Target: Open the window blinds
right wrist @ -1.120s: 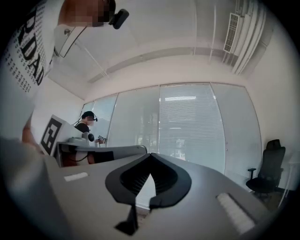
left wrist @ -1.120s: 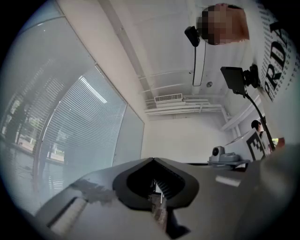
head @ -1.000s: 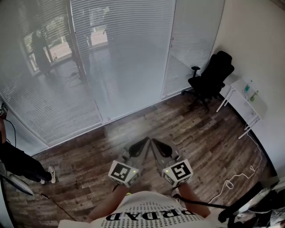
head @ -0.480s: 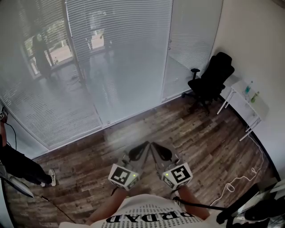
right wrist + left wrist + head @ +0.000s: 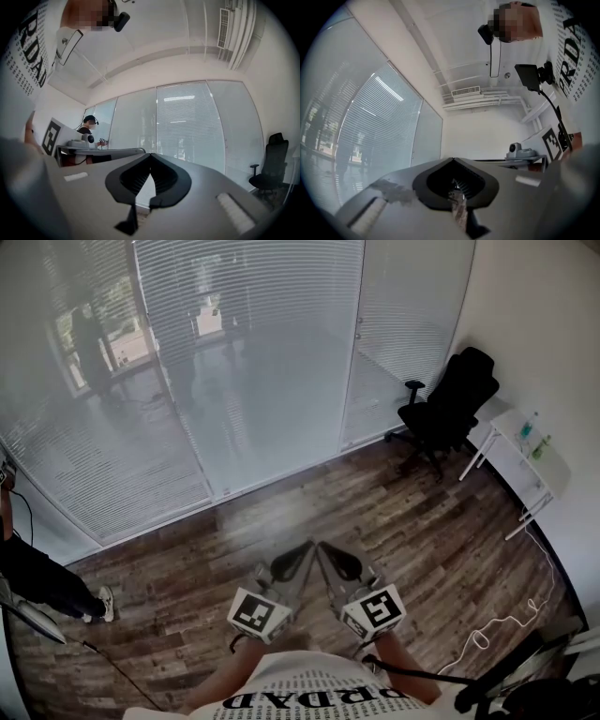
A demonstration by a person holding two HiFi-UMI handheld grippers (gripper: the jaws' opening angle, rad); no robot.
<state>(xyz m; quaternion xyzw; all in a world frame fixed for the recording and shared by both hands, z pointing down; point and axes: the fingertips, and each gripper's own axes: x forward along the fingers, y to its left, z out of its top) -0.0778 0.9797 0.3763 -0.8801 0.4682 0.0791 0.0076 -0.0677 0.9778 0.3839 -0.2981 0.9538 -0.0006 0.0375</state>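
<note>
Head view: left gripper fingers together, nothing held; right gripper likewise; window blinds well apart.

Soft, even daylight comes through the closed window blinds and keeps the room bright, with only faint shadows. A pale sheen lies on the wooden floor below the glass. The head view is sharp, though its straight lines bow toward the edges. Both gripper views are strongly fisheyed inside black corners, and the left gripper and right gripper look soft up close
</note>
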